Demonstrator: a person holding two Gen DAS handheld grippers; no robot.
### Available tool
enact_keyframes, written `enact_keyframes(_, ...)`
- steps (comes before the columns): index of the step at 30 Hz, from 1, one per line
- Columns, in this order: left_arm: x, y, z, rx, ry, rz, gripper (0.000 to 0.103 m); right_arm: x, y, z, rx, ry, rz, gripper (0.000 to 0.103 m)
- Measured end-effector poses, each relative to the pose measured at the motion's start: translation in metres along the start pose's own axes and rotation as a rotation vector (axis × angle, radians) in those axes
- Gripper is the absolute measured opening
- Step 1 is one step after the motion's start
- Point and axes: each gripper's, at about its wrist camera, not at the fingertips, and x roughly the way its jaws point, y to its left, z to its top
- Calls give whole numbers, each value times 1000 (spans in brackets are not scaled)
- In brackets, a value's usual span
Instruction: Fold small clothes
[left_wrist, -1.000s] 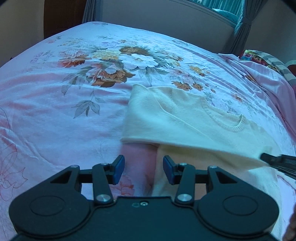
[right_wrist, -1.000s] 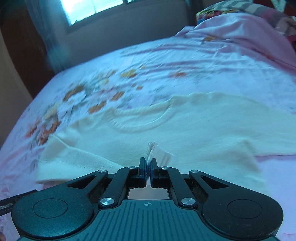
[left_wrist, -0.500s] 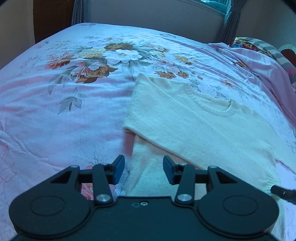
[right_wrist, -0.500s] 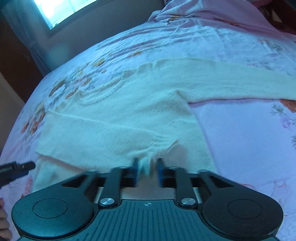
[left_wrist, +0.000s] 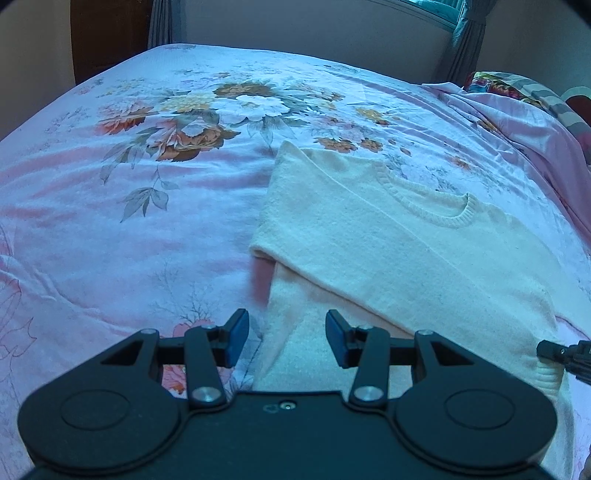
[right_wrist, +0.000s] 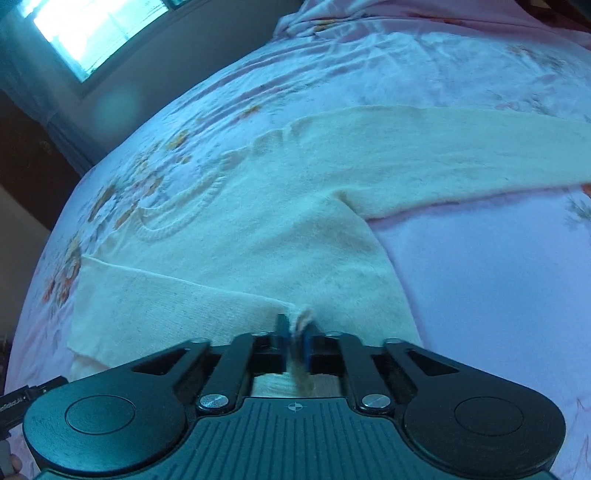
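Note:
A cream knit sweater (left_wrist: 388, 243) lies flat on the floral bedspread (left_wrist: 147, 221), its left sleeve folded across the body. My left gripper (left_wrist: 282, 338) is open and empty, hovering over the sweater's lower left edge. In the right wrist view the sweater (right_wrist: 288, 221) fills the middle, its other sleeve (right_wrist: 461, 155) stretched out to the right. My right gripper (right_wrist: 294, 328) has its jaws close together with a small tuft of the folded sleeve's cuff between them. The right gripper's tip shows at the right edge of the left wrist view (left_wrist: 565, 354).
Rumpled pink bedding and a patterned pillow (left_wrist: 517, 88) lie at the far right. A wall, curtain and window (right_wrist: 92, 33) stand beyond the bed. The bedspread stretches left of the sweater.
My right gripper carried the sleeve cuff down across the sweater body and its jaws parted slightly. The sleeve now lies flat. My left gripper drew back and stays open.

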Motion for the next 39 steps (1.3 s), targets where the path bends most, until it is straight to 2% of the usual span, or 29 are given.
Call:
enact_keyframes(7,4,-2,2,-13,-8,3,43,-14,3,32,-83,-147,-24,4)
enact_keyframes(10,8,-3,2,-14,-6,3,43,0,-15,35,-71,-121,-102,4)
enact_keyframes(13,12,-5,1,-6,4,10,43,16,-32,33,-30,-24,-83,4)
enact_keyframes(15,13,-5,3,-4,4,12,43,9,-33,32,-27,-38,-67,4)
enact_keyframes(18,11,-7,11,-6,-7,5,43,1,-33,29,16,-10,-12,4)
enact_keyframes(21,11,-12,22,-1,-18,-24,43,-4,-31,23,28,-1,-3,4)
enact_keyframes(23,13,-17,26,-8,-14,-37,44,-4,-29,23,14,1,-20,4)
enact_keyframes(25,19,-19,28,-6,-17,-13,45,-3,-28,23,-4,-16,-63,4)
enact_keyframes(30,41,-10,34,-38,8,18,45,1,-25,22,-15,3,-68,4)
enact_keyframes(32,55,-6,36,-42,40,14,40,0,-25,25,21,10,-34,4)
enact_keyframes(33,63,-2,36,-57,65,21,26,-2,-25,27,52,7,-3,4)
enact_keyframes(34,66,4,36,-83,64,31,17,-6,-24,30,71,-4,19,4)
enact_keyframes(36,67,17,35,-123,55,29,15,-12,-21,33,75,-24,51,4)
enact_keyframes(39,65,21,30,-100,42,57,14,4,-19,27,2,2,-108,4)
